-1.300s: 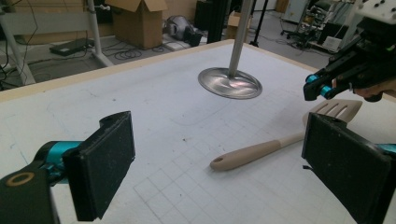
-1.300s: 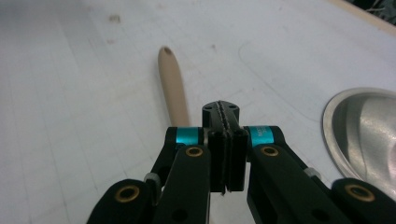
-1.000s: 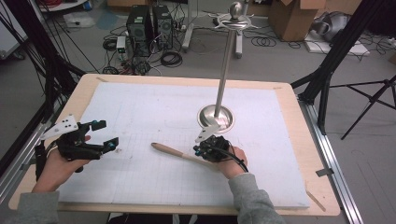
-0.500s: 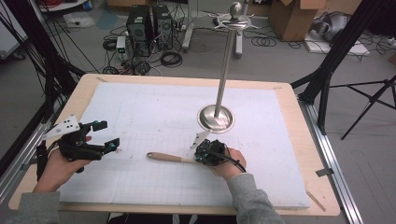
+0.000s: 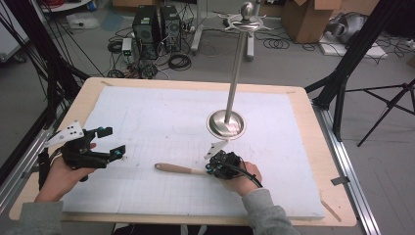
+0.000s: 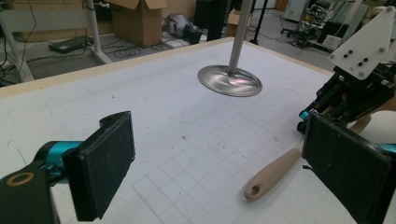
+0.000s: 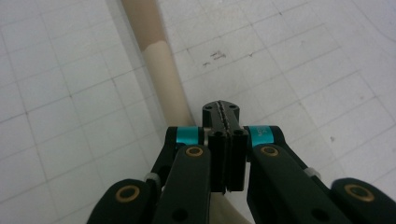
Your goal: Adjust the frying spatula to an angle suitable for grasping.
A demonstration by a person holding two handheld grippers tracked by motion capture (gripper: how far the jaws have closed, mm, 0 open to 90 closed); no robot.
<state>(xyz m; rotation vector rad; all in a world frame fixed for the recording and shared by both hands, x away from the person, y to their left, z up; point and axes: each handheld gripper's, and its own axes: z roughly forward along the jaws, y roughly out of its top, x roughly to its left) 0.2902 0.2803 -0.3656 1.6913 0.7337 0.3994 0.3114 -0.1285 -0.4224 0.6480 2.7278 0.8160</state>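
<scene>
My right gripper (image 5: 211,168) has its jaws closed on the wooden utensil (image 5: 179,169), lower centre of the high view, flat on the table (image 5: 147,112). Left gripper (image 5: 108,143) jaws open, idle. Next: lift toward the metal stand (image 5: 226,123).

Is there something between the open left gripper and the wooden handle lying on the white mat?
Nothing visible. Between the left gripper and the wooden handle lies only bare white mat. The metal stand is farther back, off that line.
</scene>
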